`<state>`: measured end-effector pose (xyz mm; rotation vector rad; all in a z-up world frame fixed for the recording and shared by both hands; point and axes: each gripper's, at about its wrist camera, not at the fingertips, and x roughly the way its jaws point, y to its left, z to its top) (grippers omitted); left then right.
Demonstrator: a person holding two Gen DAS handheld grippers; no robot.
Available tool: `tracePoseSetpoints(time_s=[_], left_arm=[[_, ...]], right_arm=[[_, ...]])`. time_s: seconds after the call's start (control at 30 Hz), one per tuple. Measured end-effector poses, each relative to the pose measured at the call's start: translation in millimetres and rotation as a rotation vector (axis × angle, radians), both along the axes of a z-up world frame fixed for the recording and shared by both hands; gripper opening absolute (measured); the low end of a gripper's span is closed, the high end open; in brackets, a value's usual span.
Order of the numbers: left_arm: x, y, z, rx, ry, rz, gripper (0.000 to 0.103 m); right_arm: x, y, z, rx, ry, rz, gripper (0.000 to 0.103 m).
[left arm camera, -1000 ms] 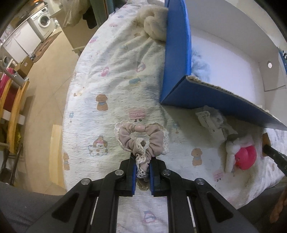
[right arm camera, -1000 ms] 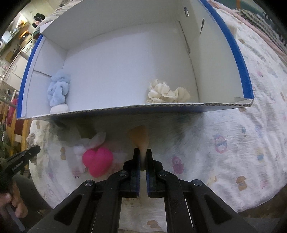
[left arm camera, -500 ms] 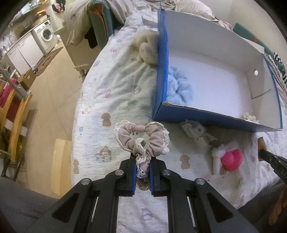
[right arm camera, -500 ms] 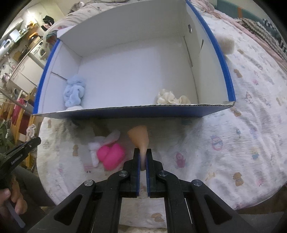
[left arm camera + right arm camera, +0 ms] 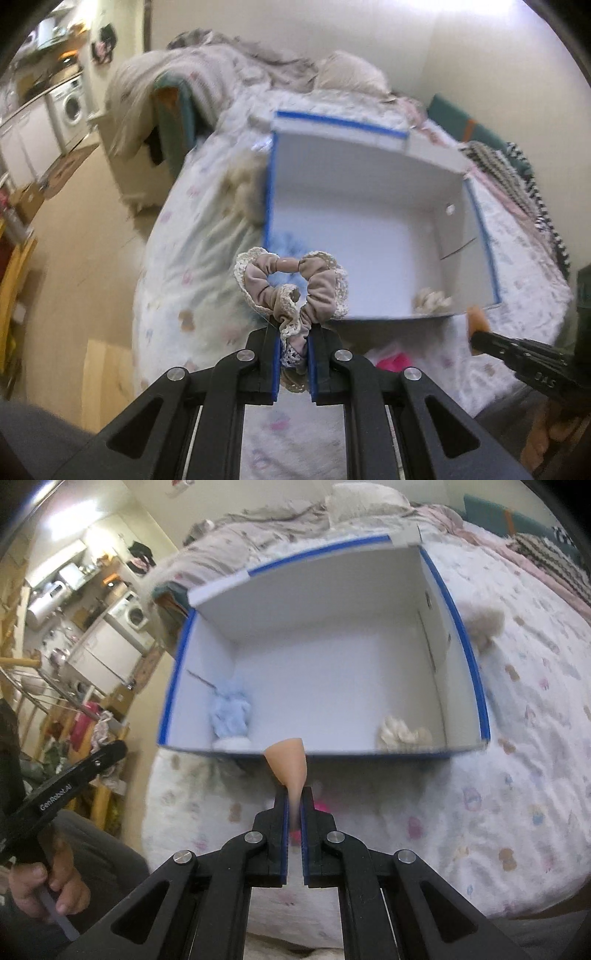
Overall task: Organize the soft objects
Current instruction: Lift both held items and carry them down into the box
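The left hand-held gripper (image 5: 293, 349) pinches a beige lace scrunchie (image 5: 291, 291), raised over the blue box (image 5: 369, 236) at its 7 o'clock corner, hiding the blue scrunchie (image 5: 231, 710). The right hand-held gripper (image 5: 294, 808) is clamped on a peach sponge (image 5: 288, 762); the pink toy (image 5: 391, 360) is mostly hidden.

pink toy (image 5: 320, 806) behind claw, bedding blurred
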<state>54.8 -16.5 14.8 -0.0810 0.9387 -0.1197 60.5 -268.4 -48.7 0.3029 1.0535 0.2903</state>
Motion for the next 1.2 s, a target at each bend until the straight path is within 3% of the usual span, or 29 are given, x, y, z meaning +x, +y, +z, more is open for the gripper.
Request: tracePoseSetpoints(time_s=[0.2, 0.43, 0.73, 1.2], left_arm=[[20.9, -17.1, 23.3, -0.032, -0.037, -0.063, 0.01], [58.9, -31.1, 11.5, 0.0, 0.012, -0.061, 0.01], [100.9, -50.8, -11.7, 0.03, 0.044, -0.081, 0.01], [134.3, -71.1, -74.5, 0.08, 0.088, -0.102, 0.01]], right_arm=[[20.0, -1.9, 28.4, 0.003, -0.052, 0.008, 0.007], [56.1, 3.8, 36.4, -0.021, -0.071, 0.029, 0.007], [93.7, 5.6, 11.3, -0.042, -0.054, 0.019, 0.007], [125.6, -2.9, -47.3, -0.044, 0.08, -0.007, 0.007]])
